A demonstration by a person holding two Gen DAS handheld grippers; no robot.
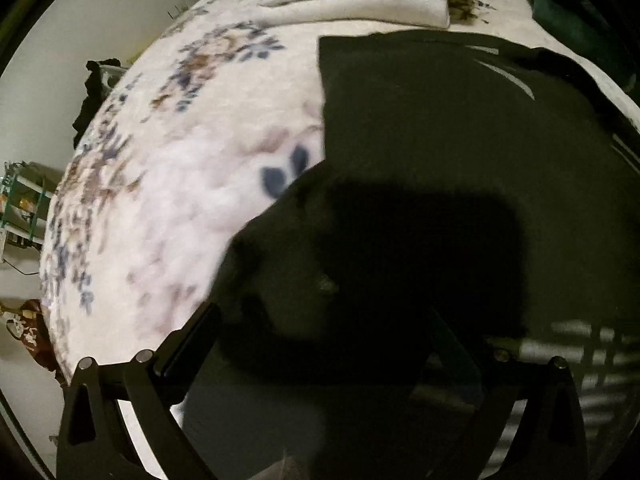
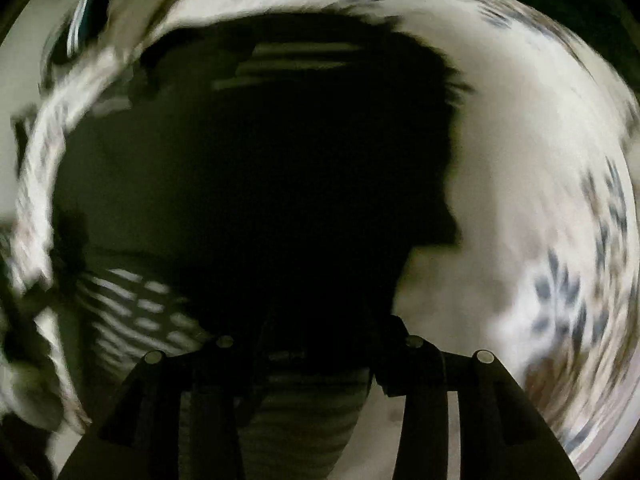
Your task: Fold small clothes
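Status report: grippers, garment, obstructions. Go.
Left hand-held gripper and right hand-held gripper: over black garment, grip unclear. Garment on floral blanket. Nothing in the way.

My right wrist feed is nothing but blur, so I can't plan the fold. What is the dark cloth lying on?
Observer: The black fabric garment lies on a white fleece blanket with blue and brown flowers.
Operator: Is anything else on that blanket?
Observer: A folded cream blanket lies at the far end, beyond the garment.
Operator: And the left tongs?
Observer: The left tongs are wide open, and the garment's near edge is bunched between their fingers.
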